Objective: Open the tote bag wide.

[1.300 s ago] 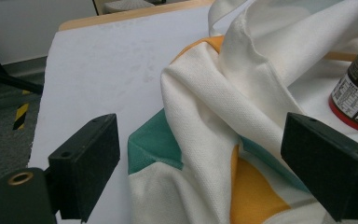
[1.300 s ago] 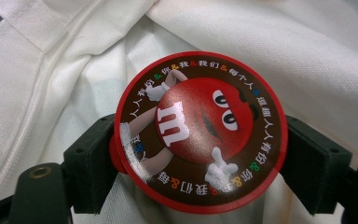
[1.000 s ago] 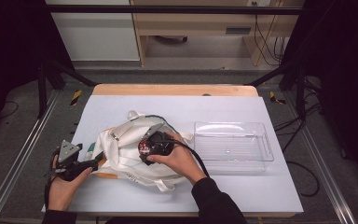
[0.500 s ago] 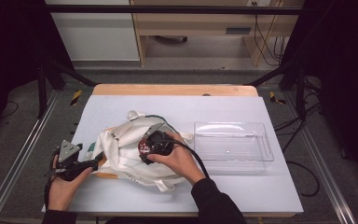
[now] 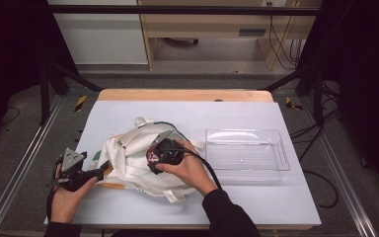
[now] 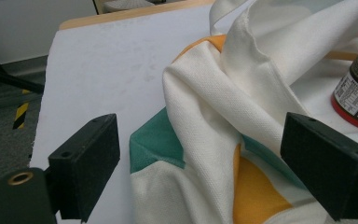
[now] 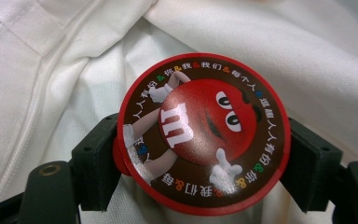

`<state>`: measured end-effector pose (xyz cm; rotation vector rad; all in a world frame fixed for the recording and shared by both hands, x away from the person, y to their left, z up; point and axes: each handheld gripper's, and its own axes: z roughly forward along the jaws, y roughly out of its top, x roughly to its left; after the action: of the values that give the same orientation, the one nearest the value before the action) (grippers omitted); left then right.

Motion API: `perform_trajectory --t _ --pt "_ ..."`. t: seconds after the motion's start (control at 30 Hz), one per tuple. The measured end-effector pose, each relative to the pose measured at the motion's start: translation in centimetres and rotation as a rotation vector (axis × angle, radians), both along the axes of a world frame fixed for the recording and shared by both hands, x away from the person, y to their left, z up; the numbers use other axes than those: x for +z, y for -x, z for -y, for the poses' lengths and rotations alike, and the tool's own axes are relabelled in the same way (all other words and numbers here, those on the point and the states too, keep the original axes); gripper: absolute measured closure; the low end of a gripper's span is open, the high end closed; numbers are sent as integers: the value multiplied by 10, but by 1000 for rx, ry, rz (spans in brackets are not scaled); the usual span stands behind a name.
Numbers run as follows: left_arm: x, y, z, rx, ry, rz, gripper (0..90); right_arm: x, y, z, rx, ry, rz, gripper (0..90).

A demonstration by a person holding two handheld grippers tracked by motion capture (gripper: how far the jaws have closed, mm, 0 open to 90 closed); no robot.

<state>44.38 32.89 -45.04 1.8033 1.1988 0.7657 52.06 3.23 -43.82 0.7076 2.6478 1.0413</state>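
In the right gripper view, the round red lid of a candy tub is showing a red cartoon character bearing a white "m" at the centre (lying turned on its side), and coloured "&" signs between white Chinese characters are running around the brown rim from twelve o'clock right round. In the left gripper view, the tub's label is carrying fine print, too small to read.

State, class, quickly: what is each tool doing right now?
Left tool: open, jaws either side of the cloth bag, not gripping.
Right tool: closed on the red M&M's container.
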Motion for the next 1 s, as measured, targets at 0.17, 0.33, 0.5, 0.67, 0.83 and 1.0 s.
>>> perform_trajectory --t 0.17,0.33,0.5,0.67,0.83,1.0 --pt "1 0 -2 14 7 9 108 10 5 2 -5 -20 41 247" --pt "2 1 -3 16 13 10 107 30 11 9 -7 -49 70 247" --pt "2 1 -5 22 17 11 106 50 17 21 -1 -71 85 247" --pt "2 0 -4 18 16 8 106 65 20 37 -1 -61 90 248" --pt "2 0 -2 11 12 8 106 78 22 52 0 -44 105 249" --pt "1 -1 0 4 5 10 104 90 21 69 8 -42 101 249"
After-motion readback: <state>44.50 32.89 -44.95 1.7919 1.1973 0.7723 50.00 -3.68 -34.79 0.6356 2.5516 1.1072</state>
